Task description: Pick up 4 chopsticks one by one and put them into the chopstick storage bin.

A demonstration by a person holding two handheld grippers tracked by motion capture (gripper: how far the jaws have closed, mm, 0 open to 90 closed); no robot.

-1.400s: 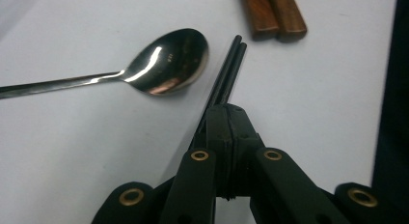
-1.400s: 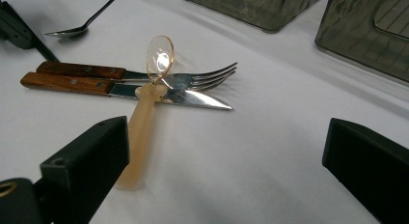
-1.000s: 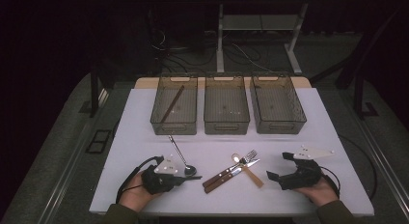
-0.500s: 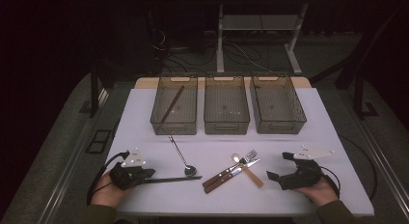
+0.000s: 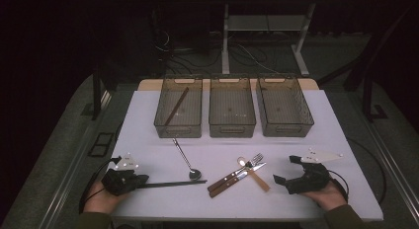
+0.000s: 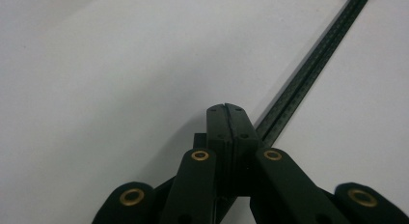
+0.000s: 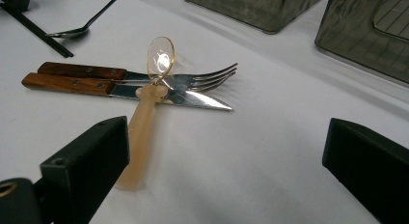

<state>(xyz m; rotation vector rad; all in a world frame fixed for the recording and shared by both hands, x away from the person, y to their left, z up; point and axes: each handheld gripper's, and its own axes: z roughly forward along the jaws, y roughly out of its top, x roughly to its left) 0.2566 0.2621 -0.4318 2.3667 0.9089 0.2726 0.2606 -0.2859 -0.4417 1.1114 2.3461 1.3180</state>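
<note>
My left gripper (image 5: 142,179) rests at the table's near left corner with its jaws pressed together (image 6: 226,109). A black chopstick (image 5: 173,183) (image 6: 308,74) runs from beside and under those jaws toward the right; nothing shows between the pads. My right gripper (image 5: 286,170) (image 7: 224,137) sits at the near right, jaws wide open and empty. Just ahead of it lie a translucent plastic spoon (image 5: 258,178) (image 7: 142,127), a wood-handled fork (image 5: 254,159) (image 7: 207,77) and a wood-handled knife (image 5: 230,182) (image 7: 193,99). A metal spoon (image 5: 185,161) (image 7: 77,32) lies between the grippers.
Three dark mesh bins stand in a row at the back: left bin (image 5: 178,131) holding a brown chopstick (image 5: 177,106), middle bin (image 5: 232,131), right bin (image 5: 286,130). The white tabletop (image 5: 148,115) ends close behind both hands.
My left gripper has slid left, away from the metal spoon, to the table's left side, and the black chopstick now shows stretched out to its right. The right gripper has stayed put.
</note>
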